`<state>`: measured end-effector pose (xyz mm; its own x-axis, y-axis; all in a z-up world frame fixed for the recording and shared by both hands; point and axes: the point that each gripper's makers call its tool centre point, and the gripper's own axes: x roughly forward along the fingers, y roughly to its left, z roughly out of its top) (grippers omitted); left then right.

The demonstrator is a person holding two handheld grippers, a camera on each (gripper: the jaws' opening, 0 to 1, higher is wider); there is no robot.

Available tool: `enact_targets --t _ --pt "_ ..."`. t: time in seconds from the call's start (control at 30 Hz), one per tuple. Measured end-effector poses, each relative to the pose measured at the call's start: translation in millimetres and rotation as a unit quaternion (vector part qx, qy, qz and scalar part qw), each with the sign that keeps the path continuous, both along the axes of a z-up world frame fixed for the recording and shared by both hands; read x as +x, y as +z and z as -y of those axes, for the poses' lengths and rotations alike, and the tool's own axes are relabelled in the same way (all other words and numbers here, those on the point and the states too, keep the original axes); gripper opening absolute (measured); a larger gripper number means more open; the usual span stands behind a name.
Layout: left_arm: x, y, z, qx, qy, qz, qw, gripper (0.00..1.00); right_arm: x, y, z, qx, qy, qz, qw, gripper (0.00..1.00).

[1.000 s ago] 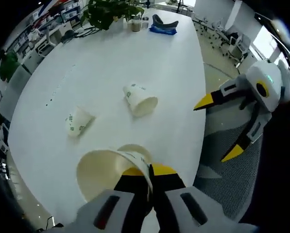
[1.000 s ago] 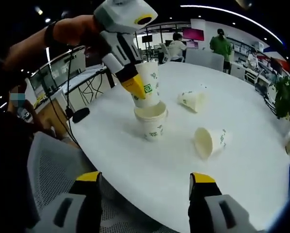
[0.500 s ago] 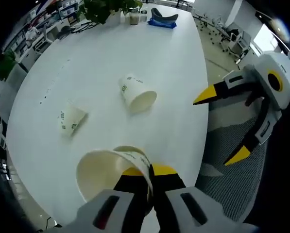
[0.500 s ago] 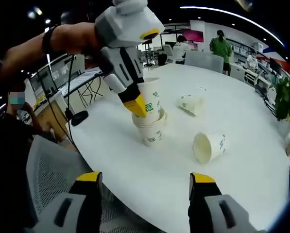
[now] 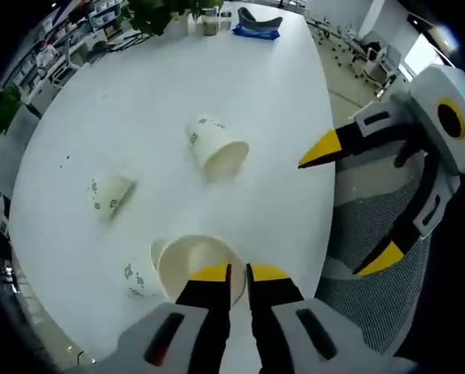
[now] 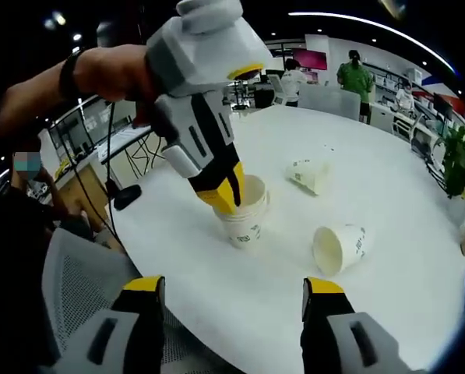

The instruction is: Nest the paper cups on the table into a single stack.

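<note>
Left gripper pinching the rim of the nested cup; two cups lie loose on the table.

My left gripper (image 5: 238, 274) has its jaws together on the rim of the top cup (image 6: 251, 193), seated in the upright stack (image 6: 245, 222) near the white table's (image 5: 279, 101) edge. My right gripper (image 6: 232, 292) hangs spread wide, holding nothing. One tipped cup (image 6: 339, 246) lies right of the stack, another fallen cup (image 6: 308, 174) farther off.

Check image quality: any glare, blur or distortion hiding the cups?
Left gripper view: heavy fisheye bend, white table bright but not blown out, the two tipped cups sharp. Right gripper view: stacked cups clear, background people soft, ceiling lights streak.
</note>
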<state>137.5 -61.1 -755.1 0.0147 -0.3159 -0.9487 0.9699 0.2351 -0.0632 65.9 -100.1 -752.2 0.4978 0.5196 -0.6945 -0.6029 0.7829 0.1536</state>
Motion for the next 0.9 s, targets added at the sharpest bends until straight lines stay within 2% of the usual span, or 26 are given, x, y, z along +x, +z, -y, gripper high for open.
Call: enact_targets --t 0.27,0.4,0.47,0.57,0.7,0.9 --pt "-1.9 12.0 0 -0.01 0.002 0.01 0.9999 0.09 3 -1.5 1 -0.001 -0.001 -0.001 1.0 0.71" --pt "4.2 12.9 -1 -0.022 0.01 0.017 0.9996 0.11 4 -3.0 3 -0.001 -0.008 -0.003 1.0 0.71" --pt "4.8 15.4 2 -0.037 0.021 0.02 0.9989 0.14 6 -4.4 6 0.0 -0.021 -0.006 0.9998 0.69" --pt "9.5 16.0 -2 -0.042 0.026 0.028 0.9984 0.18 9 -6.6 9 0.005 -0.033 -0.008 0.9994 0.69" --pt "8.2 17.6 -7 -0.045 0.033 0.029 0.998 0.21 9 -9.3 11 0.003 -0.036 -0.01 0.9993 0.69" --pt "9.6 23.6 -12 -0.056 0.041 0.044 0.9966 0.33 7 -11.5 10 -0.001 -0.038 -0.012 0.9992 0.69"
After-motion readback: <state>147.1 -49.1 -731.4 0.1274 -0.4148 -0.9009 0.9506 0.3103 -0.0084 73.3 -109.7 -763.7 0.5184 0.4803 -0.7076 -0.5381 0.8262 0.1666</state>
